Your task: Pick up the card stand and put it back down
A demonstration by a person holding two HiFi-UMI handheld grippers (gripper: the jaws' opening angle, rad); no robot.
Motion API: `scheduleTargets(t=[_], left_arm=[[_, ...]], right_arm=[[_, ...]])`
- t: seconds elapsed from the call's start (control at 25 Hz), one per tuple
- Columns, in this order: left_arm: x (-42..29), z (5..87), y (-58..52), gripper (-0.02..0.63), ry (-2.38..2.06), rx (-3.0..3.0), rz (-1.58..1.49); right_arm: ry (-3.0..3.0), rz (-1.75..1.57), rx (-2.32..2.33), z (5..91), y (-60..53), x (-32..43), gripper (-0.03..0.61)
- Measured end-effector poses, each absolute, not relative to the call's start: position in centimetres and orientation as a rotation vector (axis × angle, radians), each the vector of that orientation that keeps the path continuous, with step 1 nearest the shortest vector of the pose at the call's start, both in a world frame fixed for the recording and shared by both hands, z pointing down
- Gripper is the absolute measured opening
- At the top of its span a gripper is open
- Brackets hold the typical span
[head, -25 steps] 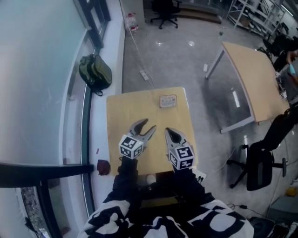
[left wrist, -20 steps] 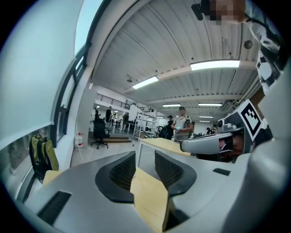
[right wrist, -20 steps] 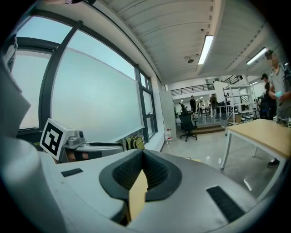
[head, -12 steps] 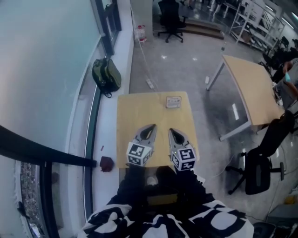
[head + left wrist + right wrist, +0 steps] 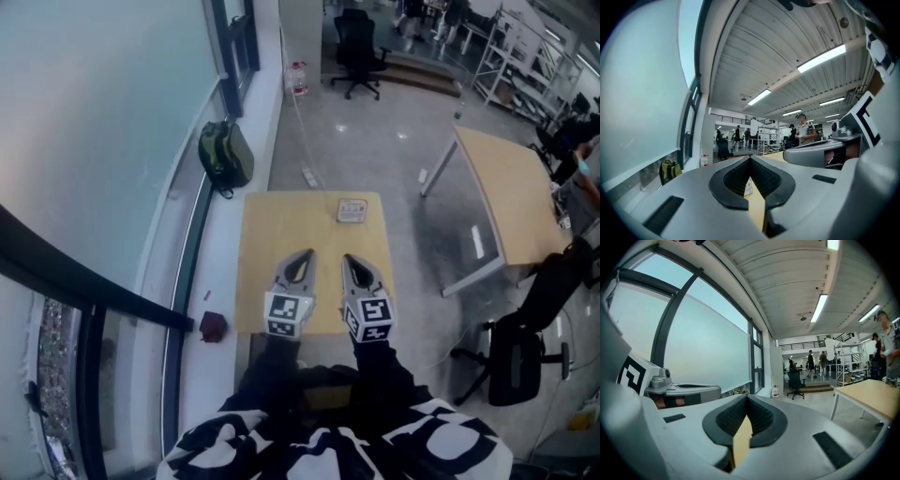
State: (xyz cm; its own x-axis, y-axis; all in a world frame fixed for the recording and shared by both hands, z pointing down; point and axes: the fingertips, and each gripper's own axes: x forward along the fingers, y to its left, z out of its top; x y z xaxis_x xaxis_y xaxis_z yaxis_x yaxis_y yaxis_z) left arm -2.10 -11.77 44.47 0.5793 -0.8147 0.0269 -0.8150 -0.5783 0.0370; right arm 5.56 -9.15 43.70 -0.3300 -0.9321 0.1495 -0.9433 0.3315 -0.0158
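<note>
1. Since a second ago the left claw (image 5: 301,258) has closed. It and the right claw (image 5: 350,262) are both pressed together, empty.
2. At 1 o'clock, well apart, the card stand (image 5: 352,209) rests on the tabletop (image 5: 272,234) — either awaiting its lift or already set back.
3. It sits near the far edge — bare wood lies between.

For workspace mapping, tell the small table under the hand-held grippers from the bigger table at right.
The small table is squarish and faces the person squarely; the bigger table is longer and angled. The small table carries the card stand; the bigger table's white legs show. Both tops are light wood.
</note>
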Motion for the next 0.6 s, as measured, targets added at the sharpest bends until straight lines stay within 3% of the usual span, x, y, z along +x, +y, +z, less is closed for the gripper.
scheduleTargets(t=[0.6], left_arm=[[4.6, 41.1, -9.7, 0.009, -1.493, 2.786, -0.068]], right_arm=[[-2.495, 0.073, 1.768, 40.3, -7.0, 11.9, 0.02]])
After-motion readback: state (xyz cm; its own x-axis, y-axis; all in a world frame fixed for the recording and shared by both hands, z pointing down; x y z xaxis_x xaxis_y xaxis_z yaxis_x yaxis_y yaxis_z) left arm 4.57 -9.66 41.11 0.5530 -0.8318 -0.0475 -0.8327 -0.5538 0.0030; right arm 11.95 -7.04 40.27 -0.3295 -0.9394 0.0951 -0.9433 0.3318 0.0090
